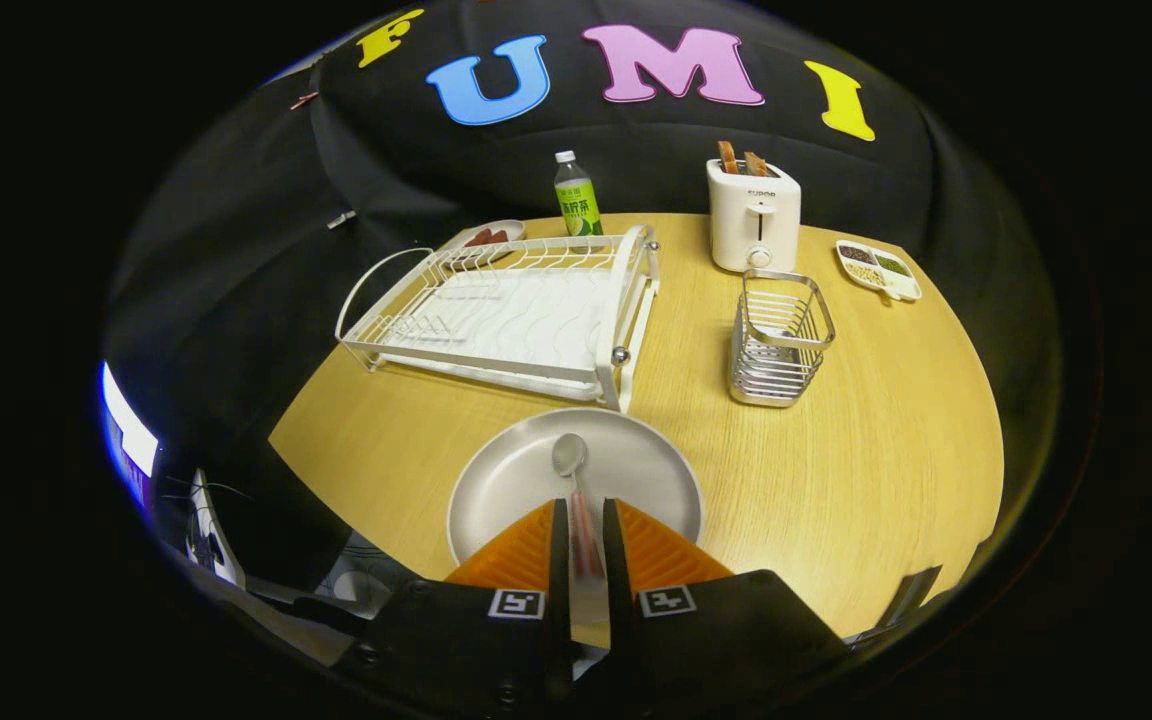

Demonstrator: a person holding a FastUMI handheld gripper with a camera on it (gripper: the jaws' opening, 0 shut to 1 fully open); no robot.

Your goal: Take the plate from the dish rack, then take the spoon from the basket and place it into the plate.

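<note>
The spoon (574, 490) lay with its bowl on the plate (496, 480), near the plate's middle, and its handle ran back toward me between the two orange fingers (526, 545) of my tool (586, 520). I saw the fingers drawn close together with only a narrow gap, the handle sitting in that gap; I could not tell for certain whether both pads pressed on it or just flanked it. The plate itself sat flat on the wooden surface (866, 480), low in the centre of the frame, just ahead of and partly under the fingers.

Just beyond the plate, in the middle left of the frame, stood the white dish rack (506, 315), its near corner close to the plate's far rim; I saw no dishes standing in its slots. To the right of the rack, apart from it, stood the wire basket (779, 340), upright. Behind the basket, in the upper middle, was a white toaster (753, 215) with two slices of toast (741, 160) poking out of its top. Right of the toaster lay a small divided tray (878, 268) holding dark and pale bits. A green-labelled bottle (576, 197) stood upright behind the rack, and a small dish (489, 237) with something reddish lay beside it to the left.
</note>
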